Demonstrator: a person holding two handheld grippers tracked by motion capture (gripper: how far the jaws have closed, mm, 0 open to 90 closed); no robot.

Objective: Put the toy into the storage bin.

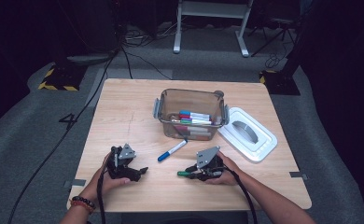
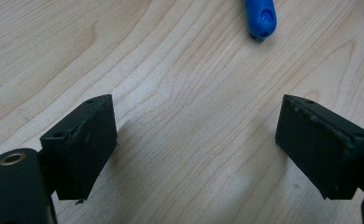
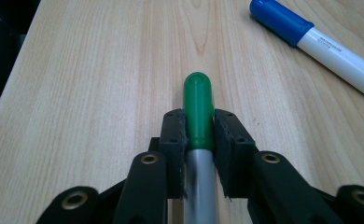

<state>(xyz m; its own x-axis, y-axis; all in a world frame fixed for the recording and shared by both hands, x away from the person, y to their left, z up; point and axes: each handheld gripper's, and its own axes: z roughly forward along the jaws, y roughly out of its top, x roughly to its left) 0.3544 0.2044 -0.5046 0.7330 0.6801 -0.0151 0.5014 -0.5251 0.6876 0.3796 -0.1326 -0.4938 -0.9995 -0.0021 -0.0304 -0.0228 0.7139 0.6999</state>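
High view, right gripper (image 1: 189, 174): lower centre of the frame, low over the table (image 1: 124, 107), clamped on a green-capped marker (image 1: 184, 173) whose cap sticks out to the left.
High view, left gripper (image 1: 140, 171): lower left, resting near the table's front edge; its jaw gap is too small here to judge.
High view, other things: a blue-capped marker (image 1: 171, 150) lies loose at centre; behind it a clear bin (image 1: 164, 122) of markers, its white lid (image 1: 248, 133) at right.
Left gripper view: jaws stand wide apart over bare wood, nothing between them; the blue cap (image 2: 260, 17) lies at the top edge.
Right gripper view: both pads (image 3: 173, 135) press the green-capped marker (image 3: 199, 112) where cap meets grey barrel.
Handling: probably light, stiff and smooth, so it may slip or pivot; a hold nearer mid-barrel would balance it better.
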